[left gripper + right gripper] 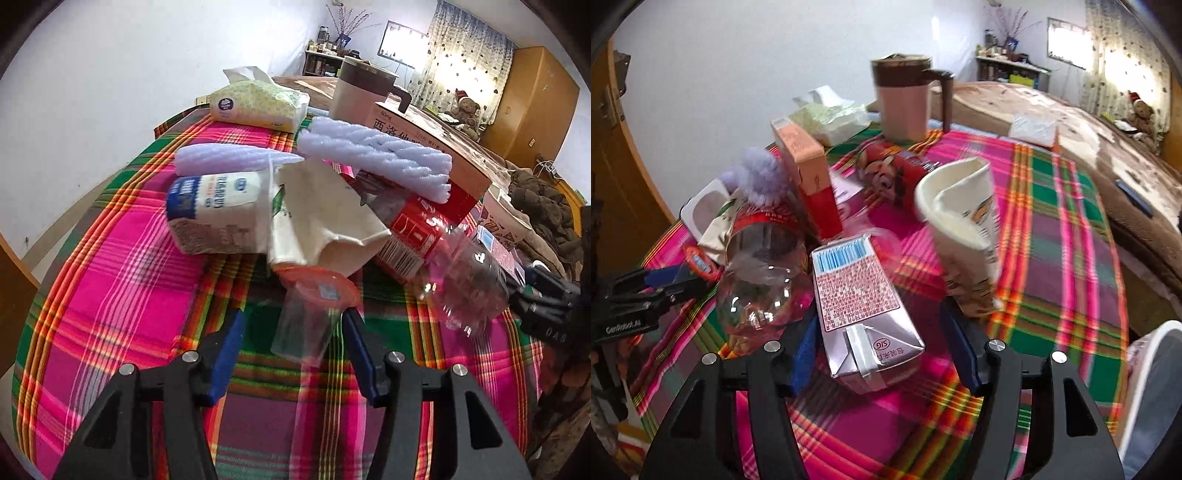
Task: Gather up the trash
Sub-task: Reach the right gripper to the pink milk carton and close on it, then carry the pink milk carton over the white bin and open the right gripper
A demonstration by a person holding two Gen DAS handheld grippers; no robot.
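Trash litters the plaid-covered desk [110,277]! Left tongs [293,325] sit spread wide, a clear plastic cup [306,317] lying between the blue fingers, untouched by either pad. Beside it sprawls a crushed bottle [436,254]. Right tongs [879,332] gape around a pink carton [860,295], with a paper cup [964,229] just beyond.

The drink carton [862,291] lying on the tabletop carries a round "SIG" mark on its end flap. The left gripper [665,282] body reads "GenRobot.AI". The cardboard box [424,147] shows "50ml" above "西洛他".
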